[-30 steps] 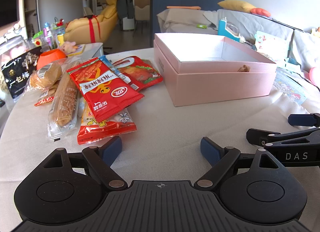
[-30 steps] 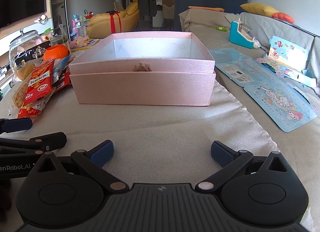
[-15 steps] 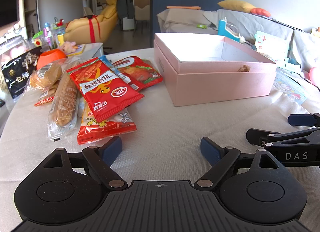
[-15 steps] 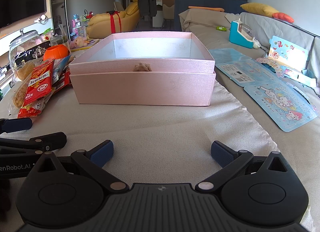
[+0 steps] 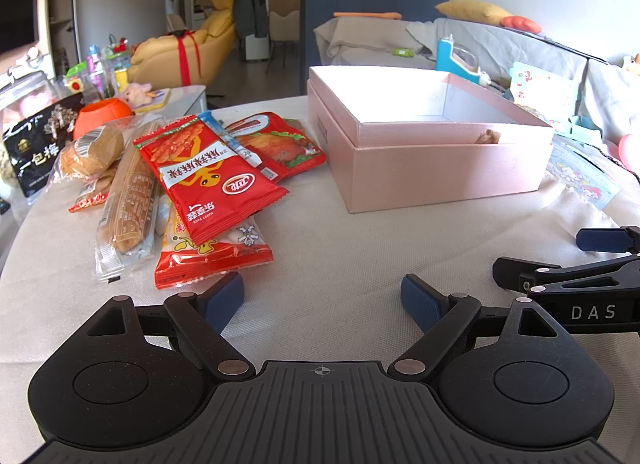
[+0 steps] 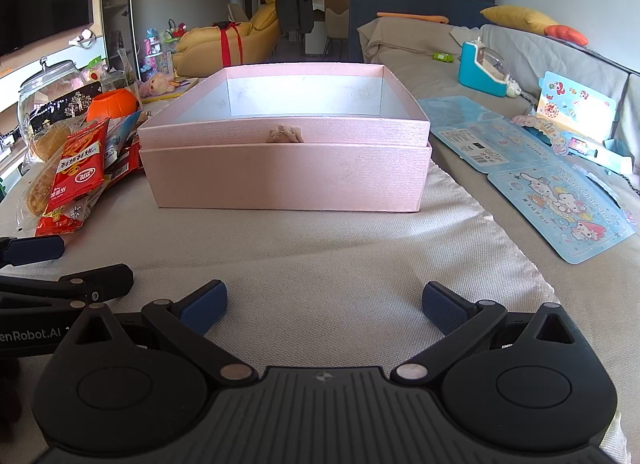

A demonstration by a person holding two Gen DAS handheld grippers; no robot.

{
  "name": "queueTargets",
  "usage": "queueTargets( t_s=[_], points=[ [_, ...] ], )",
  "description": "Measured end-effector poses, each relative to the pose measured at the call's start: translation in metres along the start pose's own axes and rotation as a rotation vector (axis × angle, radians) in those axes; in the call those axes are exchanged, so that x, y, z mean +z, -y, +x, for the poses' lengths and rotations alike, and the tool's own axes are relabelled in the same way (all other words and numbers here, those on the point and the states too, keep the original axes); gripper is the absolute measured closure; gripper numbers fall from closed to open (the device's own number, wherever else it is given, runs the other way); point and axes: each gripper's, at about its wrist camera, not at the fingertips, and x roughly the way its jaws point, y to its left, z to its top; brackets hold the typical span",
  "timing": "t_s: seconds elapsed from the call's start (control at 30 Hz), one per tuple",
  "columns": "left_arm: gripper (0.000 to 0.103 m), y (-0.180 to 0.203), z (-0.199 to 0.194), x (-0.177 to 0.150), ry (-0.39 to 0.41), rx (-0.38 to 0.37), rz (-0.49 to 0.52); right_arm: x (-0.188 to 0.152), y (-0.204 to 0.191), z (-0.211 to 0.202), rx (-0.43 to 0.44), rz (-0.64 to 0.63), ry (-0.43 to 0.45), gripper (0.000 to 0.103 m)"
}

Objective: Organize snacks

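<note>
Left gripper [image 5: 322, 298]: jaws wide, nothing between them, low over the beige cloth [image 5: 340, 248]. Right gripper [image 6: 324, 304]: likewise wide and empty, beside the left one.

Snack pile at 10–11 o'clock in the left wrist view. Top red packet [image 5: 208, 176] has its long axis running 11 to 5 o'clock, logo end toward the camera. Under it a red-and-white packet [image 5: 212, 254], its near end just beyond the left gripper's left fingertip. Clear-wrapped long pastry [image 5: 128, 200] lies alongside, axis roughly 12 to 6. A red chicken-print packet [image 5: 280, 146] lies farther back, near the box.

Open pink box [image 5: 440, 168] at 1 o'clock; its interior shows no snacks. In the right wrist view the box [image 6: 286, 176] sits dead ahead, broadside on.
</note>
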Motion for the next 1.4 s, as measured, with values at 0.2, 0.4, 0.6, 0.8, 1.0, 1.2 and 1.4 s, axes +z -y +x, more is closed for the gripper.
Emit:
queueTargets(
  t_s=[0.2,0.4,0.6,0.8,1.0,1.2,1.4],
  points=[
    [0.012,0.000,-0.001,0.001,0.000,0.001,0.001,0.000,0.000,0.000,0.000,0.000,0.000,0.000],
    [0.012,0.000,-0.002,0.001,0.000,0.003,0.003,0.000,0.000,0.000,0.000,0.000,0.000,0.000],
    [0.013,0.000,-0.004,0.003,0.000,-0.005,-0.004,0.000,0.000,0.001,0.001,0.000,0.001,0.000],
    [0.025,-0.022,-0.005,0.013,-0.020,-0.057,-0.026,0.027,-0.004,0.018,0.006,0.030,-0.154,0.000],
    [0.029,-0.053,-0.033,0.027,0.018,-0.154,-0.079,0.041,-0.013,0.031,-0.072,0.068,-0.226,0.000],
    [0.029,-0.093,-0.063,0.043,0.113,-0.100,-0.132,0.064,-0.025,0.030,0.117,-0.043,-0.190,0.008],
    [0.029,-0.140,-0.061,0.042,0.100,-0.008,-0.228,0.102,-0.046,0.055,0.212,0.016,-0.165,0.007]
  ],
)
